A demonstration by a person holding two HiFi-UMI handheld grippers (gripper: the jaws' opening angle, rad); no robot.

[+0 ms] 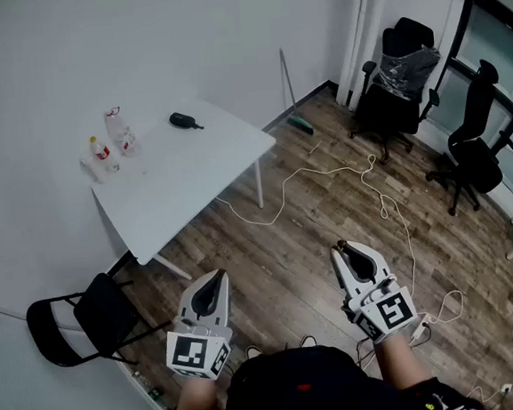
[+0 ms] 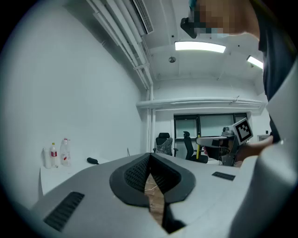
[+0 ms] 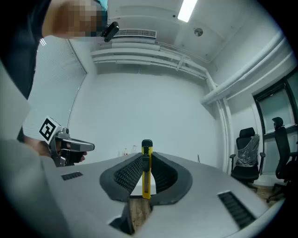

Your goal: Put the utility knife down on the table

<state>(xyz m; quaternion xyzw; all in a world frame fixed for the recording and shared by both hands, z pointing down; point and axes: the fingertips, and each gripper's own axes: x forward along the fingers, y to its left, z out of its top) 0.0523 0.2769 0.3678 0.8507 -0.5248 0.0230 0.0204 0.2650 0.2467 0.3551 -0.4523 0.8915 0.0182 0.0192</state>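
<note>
right gripper [image 1: 354,252] clamped the utility knife [image 3: 146,167], left gripper [image 1: 215,280] closed empty; table [image 1: 191,174] sat well off, so best carried over, laid flat.

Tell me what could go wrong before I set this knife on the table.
The utility knife sits edge-on in the right gripper, held only by a narrow strip; it could twist or slip. A white cable loops across the floor before the table: a trip hazard. Bottles stand at the table's far corner; set down clear of them.
</note>
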